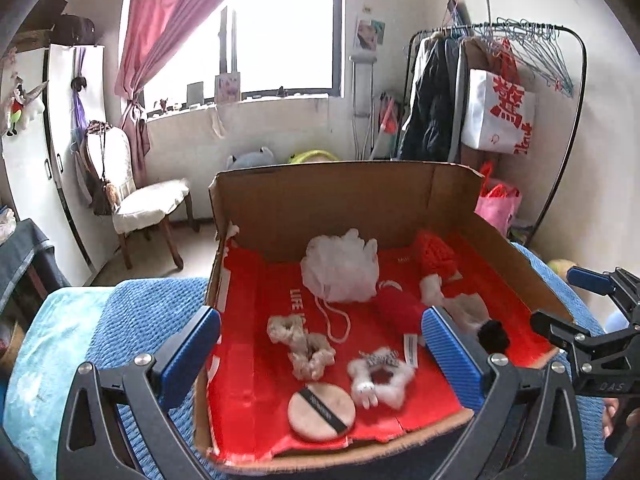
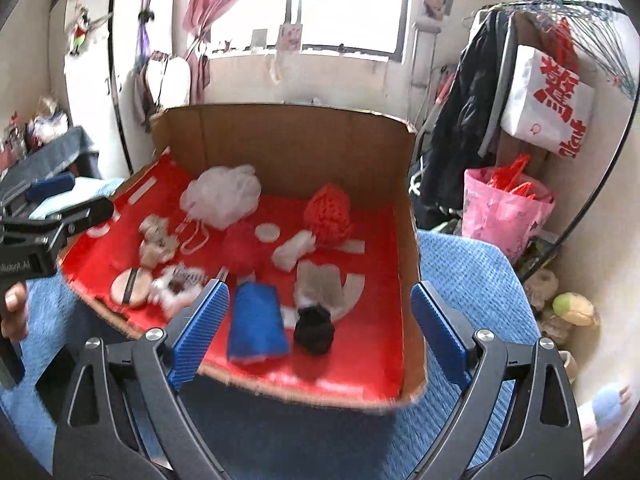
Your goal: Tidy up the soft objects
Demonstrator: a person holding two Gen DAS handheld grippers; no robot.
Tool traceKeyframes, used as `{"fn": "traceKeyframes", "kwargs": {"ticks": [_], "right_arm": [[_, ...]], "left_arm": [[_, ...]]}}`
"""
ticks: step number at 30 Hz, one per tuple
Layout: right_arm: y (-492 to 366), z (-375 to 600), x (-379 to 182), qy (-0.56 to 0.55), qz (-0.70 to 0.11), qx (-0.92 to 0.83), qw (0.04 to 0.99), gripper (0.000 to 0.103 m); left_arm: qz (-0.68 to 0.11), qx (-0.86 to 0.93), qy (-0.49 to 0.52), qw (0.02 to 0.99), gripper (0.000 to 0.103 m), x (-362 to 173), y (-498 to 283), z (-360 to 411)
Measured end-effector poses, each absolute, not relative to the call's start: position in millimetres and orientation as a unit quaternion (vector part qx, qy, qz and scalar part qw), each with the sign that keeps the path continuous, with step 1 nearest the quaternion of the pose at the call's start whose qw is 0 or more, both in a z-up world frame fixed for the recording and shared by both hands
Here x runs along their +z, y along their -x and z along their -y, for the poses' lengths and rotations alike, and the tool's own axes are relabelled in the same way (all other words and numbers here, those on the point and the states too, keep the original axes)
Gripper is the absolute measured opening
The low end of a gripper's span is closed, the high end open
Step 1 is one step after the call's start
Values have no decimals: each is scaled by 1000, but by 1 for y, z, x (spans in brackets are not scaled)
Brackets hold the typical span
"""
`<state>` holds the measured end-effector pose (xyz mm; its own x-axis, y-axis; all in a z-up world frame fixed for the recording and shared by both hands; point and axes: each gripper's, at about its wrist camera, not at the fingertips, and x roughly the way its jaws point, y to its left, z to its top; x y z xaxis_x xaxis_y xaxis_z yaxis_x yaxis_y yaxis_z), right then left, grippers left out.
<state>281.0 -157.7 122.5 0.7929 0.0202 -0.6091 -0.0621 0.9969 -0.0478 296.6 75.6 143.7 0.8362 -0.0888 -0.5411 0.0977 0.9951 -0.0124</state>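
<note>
Both claws hang empty over the near edge of the cardboard box (image 1: 328,196), which sits on a bed with a blue cover (image 1: 132,320). The left claw (image 1: 320,360) is spread wide with nothing between its blue pads, and the right claw (image 2: 320,336) is spread wide too; no pad touches anything.

All the soft things lie on the box's red floor, apart from each other. The white mesh pouf (image 1: 340,268) sits at the back, its cord trailing toward the near edge. The beige scrunchie (image 1: 300,344) lies in front of it, its long axis running from back-left to front-right. The round powder puff (image 1: 321,412) lies flat by the near edge, its dark band slanting across it. The white fluffy scrunchie (image 1: 380,376) is just beside the puff. The blue folded cloth (image 2: 256,324) lies near the right claw, long axis pointing from the near edge toward the back wall.

The step in hand looks like choosing 1 item and going in for it. To do it well, I would take the nearest piece first, line the pads across its short side, come down from above, and close gently, since these things squash and slip. With 2 claws side by side, keep them apart so they do not collide.
</note>
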Motion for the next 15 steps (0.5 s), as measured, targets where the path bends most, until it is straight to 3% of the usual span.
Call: {"fn": "traceKeyframes", "kwargs": {"ticks": [15], "right_arm": [[-292,160,92,20,-279,-6,960,93]], "left_arm": [[-259,-59,-21,964,103,100,-303,-62]]}}
